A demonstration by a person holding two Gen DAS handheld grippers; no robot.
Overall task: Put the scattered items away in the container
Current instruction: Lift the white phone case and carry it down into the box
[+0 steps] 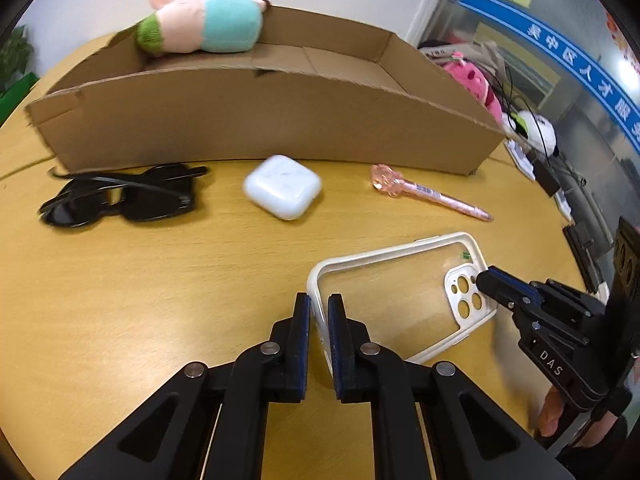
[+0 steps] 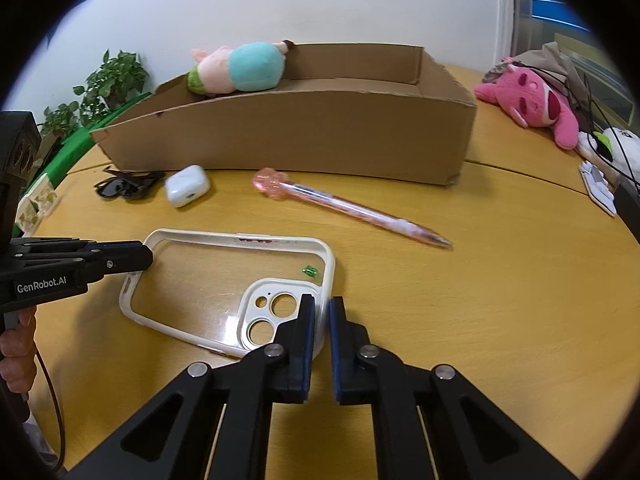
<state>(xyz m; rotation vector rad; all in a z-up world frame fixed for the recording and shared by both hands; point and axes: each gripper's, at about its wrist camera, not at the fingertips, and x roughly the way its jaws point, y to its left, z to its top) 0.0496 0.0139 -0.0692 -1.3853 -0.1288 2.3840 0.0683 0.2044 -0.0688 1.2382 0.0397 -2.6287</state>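
On the tabletop point(image 1: 160, 280), going left to right in the left wrist view: sunglasses point(image 1: 120, 198) lie at about 10 o'clock, just before the front wall of the cardboard box point(image 1: 260, 128). An earbud case point(image 1: 283, 186) sits at 12 o'clock, near that same wall. A pink pen point(image 1: 430, 192) lies at 1 o'clock, its flower end toward the box. A plush pig point(image 1: 200, 24) lies in the box at its far left corner, at 11 o'clock.

The phone case point(image 1: 396, 292) lies flat in the foreground, open side up, at about 3 o'clock of the left claw point(image 1: 319, 308). The left claw is clamped on the case's plain short-end rim, one finger outside the rim and one inside.

The right claw point(image 1: 482, 280) comes in from 3 o'clock and is clamped on the opposite end, at the camera cutout. In the right wrist view the rim runs between its nearly closed fingers point(image 2: 306, 320).

A pink plush point(image 2: 532, 100) lies on the tabletop at 2 o'clock, right of the box.
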